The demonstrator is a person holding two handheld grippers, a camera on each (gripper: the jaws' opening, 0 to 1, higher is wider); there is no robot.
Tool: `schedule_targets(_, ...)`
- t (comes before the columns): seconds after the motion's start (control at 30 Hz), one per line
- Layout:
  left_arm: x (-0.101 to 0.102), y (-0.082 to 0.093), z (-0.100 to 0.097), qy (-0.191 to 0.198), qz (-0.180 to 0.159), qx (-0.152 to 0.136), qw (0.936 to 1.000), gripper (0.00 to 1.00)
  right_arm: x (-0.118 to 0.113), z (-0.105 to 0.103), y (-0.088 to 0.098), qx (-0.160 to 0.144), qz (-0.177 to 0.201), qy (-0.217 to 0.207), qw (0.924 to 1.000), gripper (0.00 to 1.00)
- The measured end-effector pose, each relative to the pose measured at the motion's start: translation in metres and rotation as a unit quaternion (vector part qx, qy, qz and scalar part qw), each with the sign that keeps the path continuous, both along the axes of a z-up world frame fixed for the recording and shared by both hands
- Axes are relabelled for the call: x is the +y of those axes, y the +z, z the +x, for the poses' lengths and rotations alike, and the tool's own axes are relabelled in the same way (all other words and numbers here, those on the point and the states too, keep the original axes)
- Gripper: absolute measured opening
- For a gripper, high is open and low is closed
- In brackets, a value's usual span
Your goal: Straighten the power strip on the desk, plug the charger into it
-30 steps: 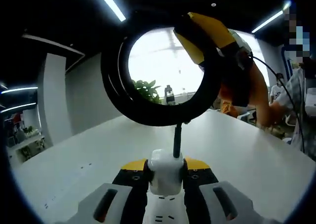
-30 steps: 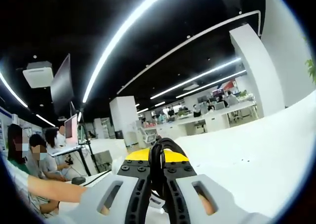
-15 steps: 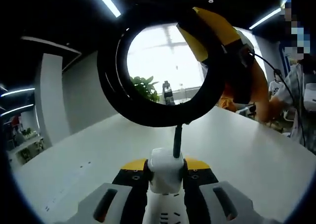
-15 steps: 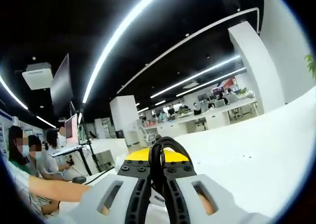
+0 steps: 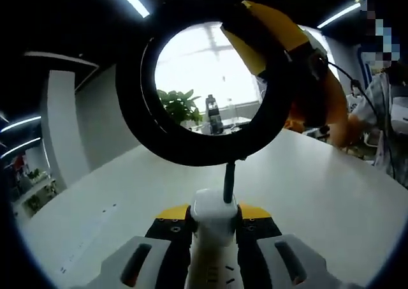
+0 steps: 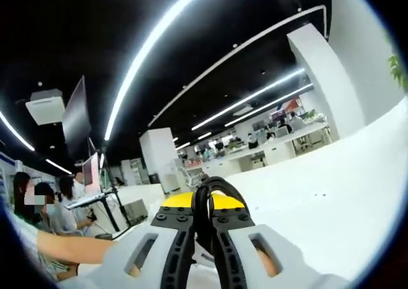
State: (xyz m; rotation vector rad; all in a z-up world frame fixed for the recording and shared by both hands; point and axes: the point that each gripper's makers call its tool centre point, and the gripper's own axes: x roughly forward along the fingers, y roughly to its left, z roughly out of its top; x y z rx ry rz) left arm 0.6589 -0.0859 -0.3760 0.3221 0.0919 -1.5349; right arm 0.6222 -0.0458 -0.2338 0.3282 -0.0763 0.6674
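White desk [image 5: 331,193] spreads out under both views, in an open office with long ceiling light strips [image 6: 159,37], a pale pillar [image 6: 322,78] and people seated at the far left of the right gripper view. In the left gripper view a potted plant [image 5: 177,104] and a dark bottle [image 5: 212,113] stand at the desk's far edge against a bright window. The left gripper [image 5: 213,222] has its jaws drawn in narrow against the end of the white power strip [image 5: 213,228], pinching it from both sides. From that end the strip's black cable [image 5: 191,145] rises and curls in a large loop. At the loop's upper right the right gripper [image 5: 264,43] meets the cable, yellow and black. In the right gripper view its own jaws [image 6: 207,222] stand almost together, clamped on black cable loops [image 6: 213,190] that bulge out just past the tips. Whether a charger is present I cannot tell.
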Motion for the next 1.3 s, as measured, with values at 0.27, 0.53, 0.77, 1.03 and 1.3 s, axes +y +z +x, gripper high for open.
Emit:
schedule_targets(0.27, 0.0, 0.0, -0.002, 0.01, -0.005, -0.022, 0.9997, 0.26, -0.007, -0.006, -0.001, -0.02, 0.015, -0.02, 0.9995, 0.06)
schedule_targets(0.53, -0.005, -0.007, 0.0, 0.034, 0.004, -0.024, 0.9991, 0.38, -0.005, -0.002, -0.019, -0.004, -0.014, -0.022, 0.9997, 0.16)
schedule_targets(0.77, -0.003, -0.004, 0.006, 0.048, 0.003, -0.02, 0.9986, 0.4, -0.01, 0.001, -0.023, 0.0, -0.018, -0.03, 0.9994, 0.17)
schedule_targets(1.03, -0.002, -0.003, 0.007, 0.061, 0.0, -0.012, 0.9981, 0.45, -0.01, 0.001, -0.022, -0.001, -0.028, -0.031, 0.9991, 0.2)
schedule_targets(1.3, 0.002, -0.007, 0.005, 0.064, 0.009, -0.009, 0.9979, 0.54, -0.012, -0.001, -0.026, 0.0, -0.033, -0.038, 0.9987, 0.22)
